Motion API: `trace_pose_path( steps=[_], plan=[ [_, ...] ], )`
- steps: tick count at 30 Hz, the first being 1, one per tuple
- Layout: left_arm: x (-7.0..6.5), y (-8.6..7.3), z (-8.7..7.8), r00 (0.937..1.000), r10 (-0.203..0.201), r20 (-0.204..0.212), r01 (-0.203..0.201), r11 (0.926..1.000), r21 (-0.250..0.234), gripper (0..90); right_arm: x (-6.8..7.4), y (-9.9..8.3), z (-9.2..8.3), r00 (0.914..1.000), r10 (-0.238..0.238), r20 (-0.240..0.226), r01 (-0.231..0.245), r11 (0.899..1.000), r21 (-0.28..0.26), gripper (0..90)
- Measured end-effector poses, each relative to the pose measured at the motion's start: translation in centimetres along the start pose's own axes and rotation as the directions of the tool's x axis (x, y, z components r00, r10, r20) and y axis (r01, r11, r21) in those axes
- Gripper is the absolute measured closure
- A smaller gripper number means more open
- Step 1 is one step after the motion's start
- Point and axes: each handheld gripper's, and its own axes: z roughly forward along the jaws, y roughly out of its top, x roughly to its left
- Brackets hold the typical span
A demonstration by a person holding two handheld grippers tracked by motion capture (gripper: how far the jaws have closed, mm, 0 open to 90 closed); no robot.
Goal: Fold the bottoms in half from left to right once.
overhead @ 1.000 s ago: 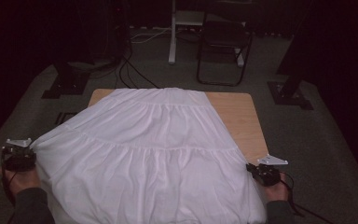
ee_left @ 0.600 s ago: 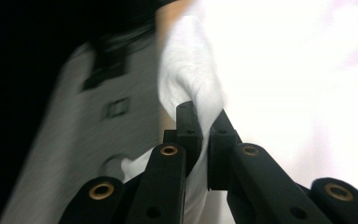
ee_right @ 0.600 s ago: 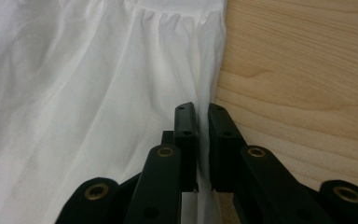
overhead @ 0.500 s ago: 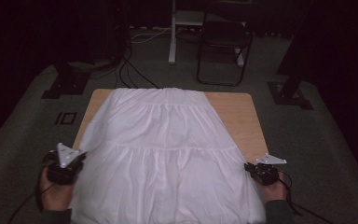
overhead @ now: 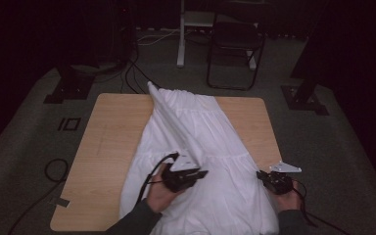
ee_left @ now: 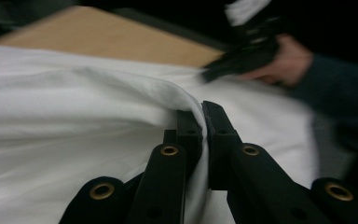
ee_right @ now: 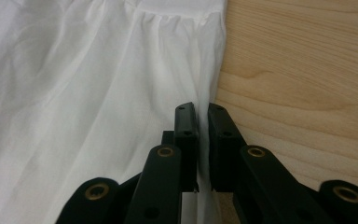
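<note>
The white skirt (overhead: 200,161) lies down the middle of the table (overhead: 107,147), its left edge raised in a ridge that runs from 12 o'clock to the left gripper (overhead: 203,175), whose jaws are clamped on that edge. The right gripper (overhead: 260,175), at 4 o'clock, pinches the right edge against the wood. A hard pull by the left hand could slip the thin hem from either pinch, or drag the skirt crooked so the fold lands uneven.

We see the high view dim, its edges falling to black around the lit surface (overhead: 107,147). The cloth (overhead: 210,147) is brightest, near glare. In the left gripper view the far hand (ee_left: 279,60) blurs; the right gripper view is evenly bright.
</note>
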Motion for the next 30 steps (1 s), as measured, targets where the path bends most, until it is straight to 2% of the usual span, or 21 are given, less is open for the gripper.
trace_pose_path(
  steps=[2, 3, 5, 6, 8, 9, 11, 13, 14, 15, 17, 18, 20, 21, 22, 23, 24, 25, 26, 28, 30],
  plan=[
    [0.0, -0.3, 2.9, 0.9995, -0.009, 0.031, 0.008, 0.9996, 0.029, 84.9, 0.0, 0.0, 0.0, 1.0, 0.002, 0.003, -0.002, 1.0, 0.001, 83.5],
    [0.3, -0.5, 3.7, 0.9979, -0.027, 0.06, 0.024, 0.9989, 0.039, 79.1, 0.1, 0.0, 0.0, 1.0, 0.004, 0.007, -0.004, 1.0, 0.002, 83.5],
    [0.8, -0.8, 4.3, 0.9954, -0.065, 0.07, 0.062, 0.9967, 0.052, 61.7, 0.2, 0.1, 0.0, 0.9999, 0.01, 0.013, -0.01, 1.0, 0.007, 81.7],
    [1.0, -0.9, 4.1, 0.9954, -0.07, 0.066, 0.067, 0.9967, 0.046, 57.4, 0.3, 0.1, 0.0, 0.9998, 0.015, 0.012, -0.016, 1.0, 0.012, 75.8],
    [1.4, -1.0, 2.4, 0.9926, -0.095, 0.076, 0.095, 0.9954, -0.004, 49.8, 0.6, 0.4, 0.0, 0.9988, 0.02, 0.045, -0.021, 0.999, 0.029, 60.8],
    [1.7, -1.0, 1.2, 0.9922, -0.101, 0.074, 0.104, 0.9941, -0.032, 48.0, 0.9, 0.5, -0.1, 0.9982, 0.019, 0.056, -0.021, 0.999, 0.035, 56.7],
    [2.4, -1.3, -1.2, 0.9946, -0.096, 0.039, 0.099, 0.9922, -0.076, 45.8, 1.7, 1.2, -0.8, 0.997, 0.021, 0.074, -0.022, 1.0, 0.009, 49.0],
    [3.3, -2.0, -3.0, 0.9937, -0.109, -0.026, 0.106, 0.9911, -0.08, 45.7, 2.6, 2.1, -1.6, 0.9965, 0.01, 0.083, -0.007, 1.0, -0.029, 45.6],
    [3.9, -2.7, -4.2, 0.9888, -0.114, -0.097, 0.107, 0.9915, -0.074, 45.7, 3.2, 2.7, -2.1, 0.9967, 0.002, 0.081, 0.002, 0.999, -0.047, 45.6],
    [4.3, -3.2, -4.8, 0.9839, -0.116, -0.136, 0.108, 0.9922, -0.063, 45.9, 3.9, 3.4, -2.7, 0.9976, -0.007, 0.069, 0.012, 0.998, -0.068, 46.5],
    [5.3, -5.2, -6.2, 0.9574, -0.121, -0.262, 0.12, 0.9925, -0.019, 46.3, 5.4, 4.4, -3.5, 0.9992, -0.032, 0.023, 0.034, 0.994, -0.101, 50.3],
    [5.7, -6.0, -6.5, 0.9472, -0.136, -0.29, 0.14, 0.9901, -0.008, 46.9, 6.2, 4.8, -3.7, 0.9986, -0.052, -0.006, 0.051, 0.992, -0.116, 52.9],
    [5.7, -6.0, -6.5, 0.9472, -0.136, -0.29, 0.14, 0.9901, -0.008, 47.3, 6.8, 5.2, -3.8, 0.9974, -0.066, -0.028, 0.062, 0.99, -0.123, 52.9],
    [7.2, -9.7, -7.1, 0.913, -0.18, -0.366, 0.213, 0.9757, 0.051, 49.7, 8.9, 6.2, -3.7, 0.9899, -0.122, -0.073, 0.111, 0.985, -0.13, 55.6],
    [7.6, -10.6, -7.1, 0.9055, -0.2, -0.374, 0.239, 0.9693, 0.06, 50.0, 9.6, 6.5, -3.4, 0.9872, -0.133, -0.089, 0.121, 0.985, -0.124, 53.8],
    [7.6, -10.6, -7.1, 0.9055, -0.2, -0.374, 0.239, 0.9693, 0.06, 51.1, 10.2, 6.8, -3.0, 0.9839, -0.145, -0.104, 0.132, 0.984, -0.121, 50.5],
    [8.1, -12.1, -7.0, 0.8981, -0.234, -0.373, 0.28, 0.957, 0.075, 51.2, 10.8, 7.1, -2.5, 0.9814, -0.15, -0.12, 0.136, 0.984, -0.118, 47.3],
    [8.1, -12.1, -7.0, 0.8981, -0.234, -0.373, 0.28, 0.957, 0.075, 51.3, 10.8, 7.1, -2.5, 0.9814, -0.15, -0.12, 0.136, 0.984, -0.118, 47.3],
    [8.4, -13.2, -6.5, 0.896, -0.251, -0.366, 0.304, 0.9481, 0.094, 51.3, 11.6, 7.4, -1.4, 0.9757, -0.159, -0.151, 0.144, 0.984, -0.106, 40.0],
    [8.6, -13.8, -5.8, 0.8936, -0.267, -0.361, 0.325, 0.9396, 0.108, 51.2, 12.1, 7.6, -0.1, 0.9692, -0.161, -0.187, 0.146, 0.985, -0.088, 34.8],
    [8.6, -14.2, -5.0, 0.9, -0.271, -0.341, 0.331, 0.9346, 0.13, 51.2, 12.4, 7.6, 1.2, 0.9641, -0.156, -0.215, 0.146, 0.987, -0.062, 33.0]
  ],
)
